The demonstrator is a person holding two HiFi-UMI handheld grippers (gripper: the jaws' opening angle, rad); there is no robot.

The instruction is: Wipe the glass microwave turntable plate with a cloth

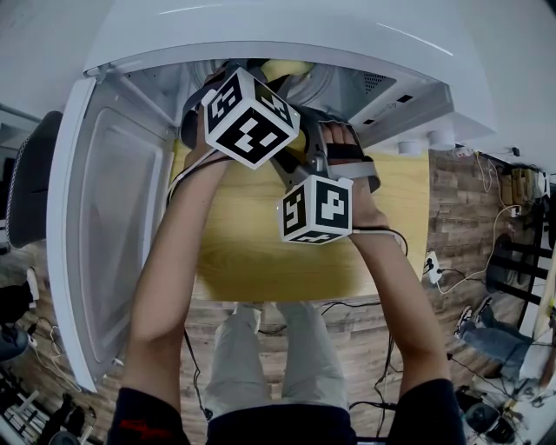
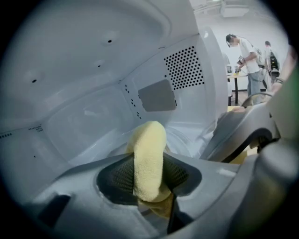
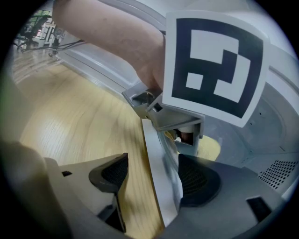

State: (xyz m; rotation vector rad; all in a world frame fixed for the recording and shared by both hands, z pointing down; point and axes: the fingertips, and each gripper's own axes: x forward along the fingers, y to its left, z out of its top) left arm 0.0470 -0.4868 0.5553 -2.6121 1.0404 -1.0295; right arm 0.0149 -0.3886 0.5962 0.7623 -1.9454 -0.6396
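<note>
1. While both arms reach into the open microwave [image 1: 261, 26], its door [image 1: 113, 235] hangs wide to the left, and the wooden table [image 1: 252, 261] shows under the forearms.
2. Inside the white cavity, the left tool [image 2: 148, 176] is clamped on a yellow cloth [image 2: 149, 144], which stands up in a thick fold between the dark ribbed pads.
3. Just beyond the cloth, low on the cavity floor, a curved clear rim [image 2: 185, 143] shows. It may be the glass plate, but I cannot be sure.
4. At the oven's mouth, the right tool [image 3: 154, 175] has its jaws apart.
5. A pale glossy strip [image 3: 163, 186] runs edge-on between those jaws, against the right pad and clear of the left one. I cannot tell whether it is the plate's edge or the oven's sill.
6. A perforated vent [image 2: 184, 67] sits on the cavity's right wall.
</note>
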